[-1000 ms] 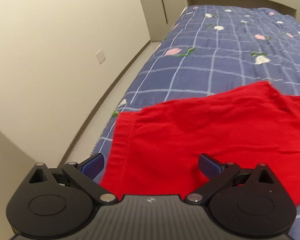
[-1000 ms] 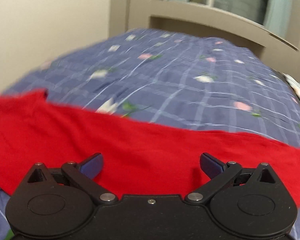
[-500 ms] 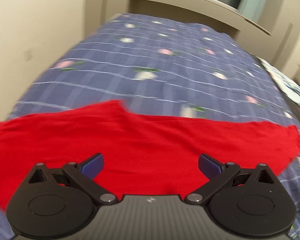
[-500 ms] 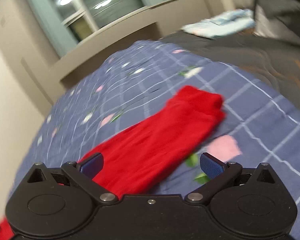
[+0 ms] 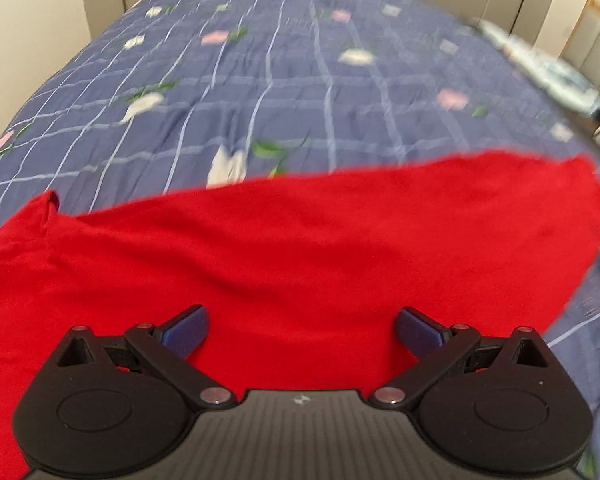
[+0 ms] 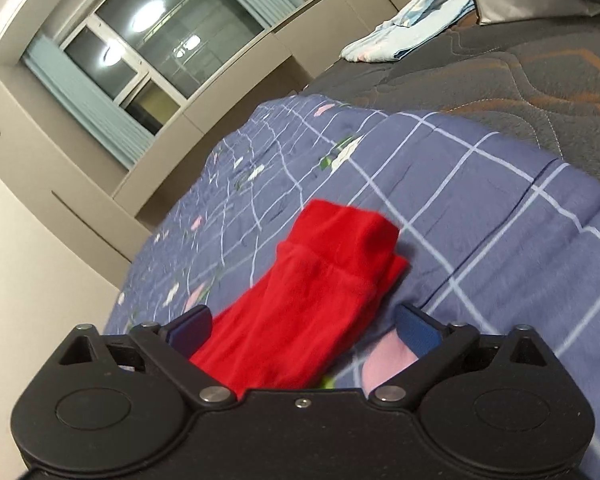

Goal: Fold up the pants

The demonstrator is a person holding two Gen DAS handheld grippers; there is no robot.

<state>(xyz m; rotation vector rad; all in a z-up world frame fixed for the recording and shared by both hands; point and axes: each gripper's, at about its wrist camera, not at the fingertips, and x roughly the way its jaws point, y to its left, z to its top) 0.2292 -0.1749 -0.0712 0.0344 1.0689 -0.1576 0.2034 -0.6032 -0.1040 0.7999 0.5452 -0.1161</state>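
Red pants (image 5: 292, 248) flat across the bed (image 5: 284, 80), mid-frame — both hand-held grippers, left (image 5: 302, 330) and right (image 6: 302, 326), gape empty, right narrowing slightly over the cuffs; pinch both layers before lifting.

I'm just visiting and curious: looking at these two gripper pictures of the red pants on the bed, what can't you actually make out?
- Left wrist view: the red pants run off the left edge, and the left gripper body hides their near part.
- Same view: the bedspread and the far right corner are blurred.
- Right wrist view: only the pants' cuff end shows; the right gripper body covers the rest.
- The light blue cloth is too far away to identify.
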